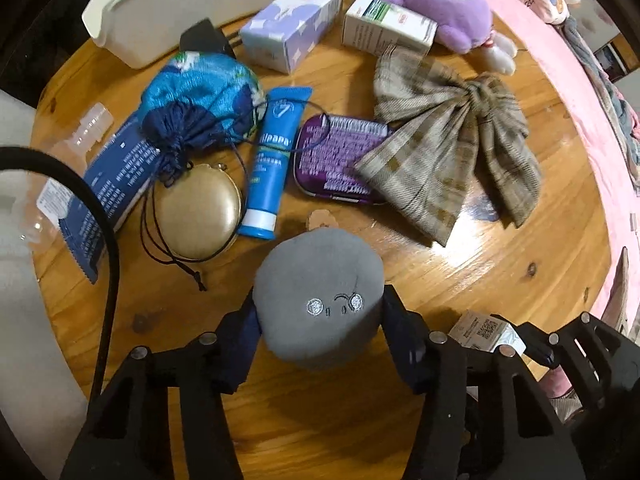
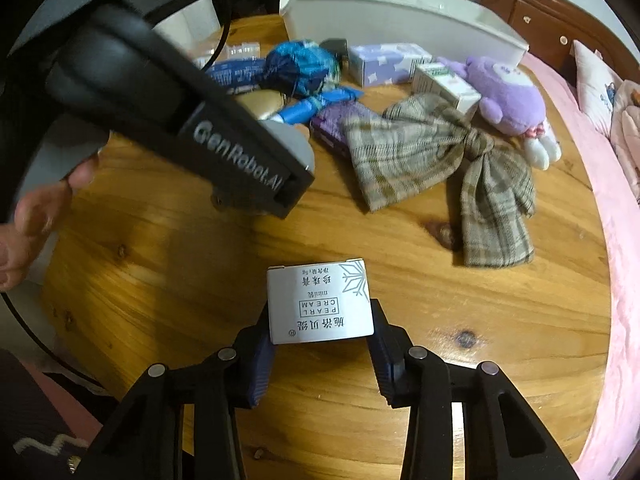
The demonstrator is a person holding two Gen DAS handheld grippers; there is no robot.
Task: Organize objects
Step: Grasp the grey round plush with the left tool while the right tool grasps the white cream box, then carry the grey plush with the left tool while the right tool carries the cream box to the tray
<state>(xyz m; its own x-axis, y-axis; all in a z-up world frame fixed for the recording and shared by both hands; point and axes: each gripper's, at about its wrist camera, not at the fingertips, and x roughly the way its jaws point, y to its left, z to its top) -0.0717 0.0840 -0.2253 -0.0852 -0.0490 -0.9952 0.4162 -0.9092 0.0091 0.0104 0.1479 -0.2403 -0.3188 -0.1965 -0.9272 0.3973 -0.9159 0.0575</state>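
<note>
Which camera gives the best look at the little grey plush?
The left wrist view: the grey plush fills the left gripper, its embroidered face visible. In the right wrist view only a grey sliver shows behind that gripper's body.

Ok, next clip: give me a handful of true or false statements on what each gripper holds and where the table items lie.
1. The left gripper is shut on the grey plush toy. True.
2. The right gripper is empty. False: its fingers clamp a white cream box.
3. The blue tube lies between the gold compact and the purple tin. True.
4. The plaid bow sits inside the white bin. False: it lies on the wooden table.
5. The purple plush toy stands by the table's far edge. True.
</note>
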